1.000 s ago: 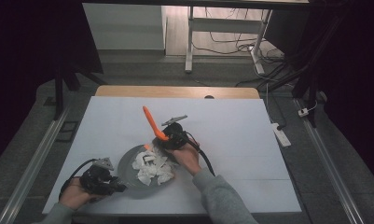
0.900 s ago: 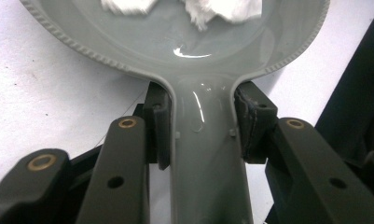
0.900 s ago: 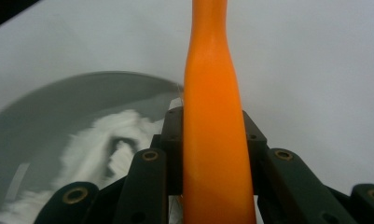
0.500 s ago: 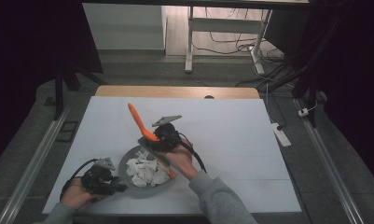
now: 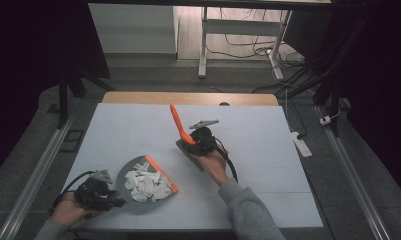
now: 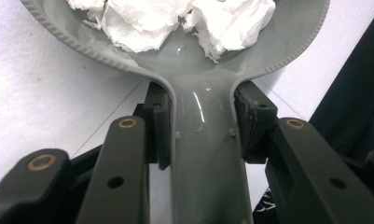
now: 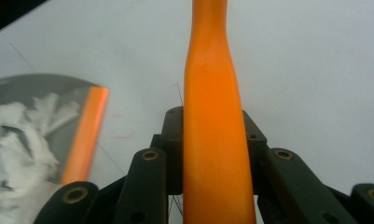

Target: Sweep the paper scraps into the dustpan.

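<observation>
A grey dustpan (image 5: 130,172) with an orange front lip (image 5: 161,174) lies on the white table at the near left, with several crumpled white paper scraps (image 5: 147,184) in it. My left gripper (image 5: 113,200) is shut on the pan's handle (image 6: 203,154); in the left gripper view the pads press on both sides of it, below the paper scraps (image 6: 175,18). My right gripper (image 5: 200,141) is shut on a brush with an orange handle (image 7: 212,116). The brush handle (image 5: 177,122) slants up and away, and the grey brush head (image 5: 188,154) rests near the table's middle, apart from the pan (image 7: 35,93).
White sheet (image 5: 268,165) covers the table; a wooden edge (image 5: 188,97) shows at the far side. A white power strip (image 5: 300,142) lies on the floor to the right. Metal rails (image 5: 33,180) run along both sides. Desk legs (image 5: 203,45) and cables stand beyond.
My right gripper has carried the brush from over the dustpan to the right and farther off, uncovering the pan's orange lip. The left gripper and the pan have kept still.
</observation>
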`<state>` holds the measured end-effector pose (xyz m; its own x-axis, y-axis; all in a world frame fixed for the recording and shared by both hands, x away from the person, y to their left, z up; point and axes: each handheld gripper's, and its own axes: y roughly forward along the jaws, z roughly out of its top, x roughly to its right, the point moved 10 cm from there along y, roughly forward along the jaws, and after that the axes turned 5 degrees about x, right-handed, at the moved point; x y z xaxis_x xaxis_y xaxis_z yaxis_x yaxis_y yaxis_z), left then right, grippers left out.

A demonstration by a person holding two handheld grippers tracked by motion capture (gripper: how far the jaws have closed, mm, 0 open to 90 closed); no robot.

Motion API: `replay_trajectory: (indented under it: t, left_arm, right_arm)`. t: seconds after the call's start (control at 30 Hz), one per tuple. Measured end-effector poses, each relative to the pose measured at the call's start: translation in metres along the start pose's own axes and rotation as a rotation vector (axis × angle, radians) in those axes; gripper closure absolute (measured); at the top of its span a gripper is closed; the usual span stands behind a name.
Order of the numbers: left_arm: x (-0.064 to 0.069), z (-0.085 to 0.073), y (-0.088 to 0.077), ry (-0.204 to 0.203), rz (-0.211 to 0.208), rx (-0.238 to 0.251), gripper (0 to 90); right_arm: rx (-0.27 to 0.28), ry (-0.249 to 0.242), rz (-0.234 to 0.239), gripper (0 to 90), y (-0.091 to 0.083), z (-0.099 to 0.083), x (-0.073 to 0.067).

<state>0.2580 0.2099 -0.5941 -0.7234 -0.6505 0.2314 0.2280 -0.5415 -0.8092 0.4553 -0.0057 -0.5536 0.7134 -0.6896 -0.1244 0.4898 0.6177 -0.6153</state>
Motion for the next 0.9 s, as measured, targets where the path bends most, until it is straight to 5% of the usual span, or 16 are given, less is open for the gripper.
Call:
replay_trajectory:
  t: [0.13, 0.27, 0.67, 0.9]
  left_arm:
    - [0.002, 0.002, 0.004, 0.007, -0.003, -0.003, 62.0]
    - [0.003, 0.004, 0.006, 0.009, -0.004, 0.000, 62.0]
    - [0.006, 0.013, 0.017, -0.008, 0.006, 0.020, 62.0]
    - [0.004, 0.017, 0.020, -0.019, 0.012, 0.060, 62.0]
  right_arm:
    - [-0.028, 0.001, -0.001, 70.7, 0.008, -0.010, 0.001]
    - [-0.040, -0.004, 0.025, 70.7, 0.016, -0.015, -0.013]
    - [-0.033, -0.015, 0.206, 70.7, 0.025, -0.014, -0.094]
    - [0.020, -0.047, 0.196, 70.7, 0.015, 0.000, -0.094]
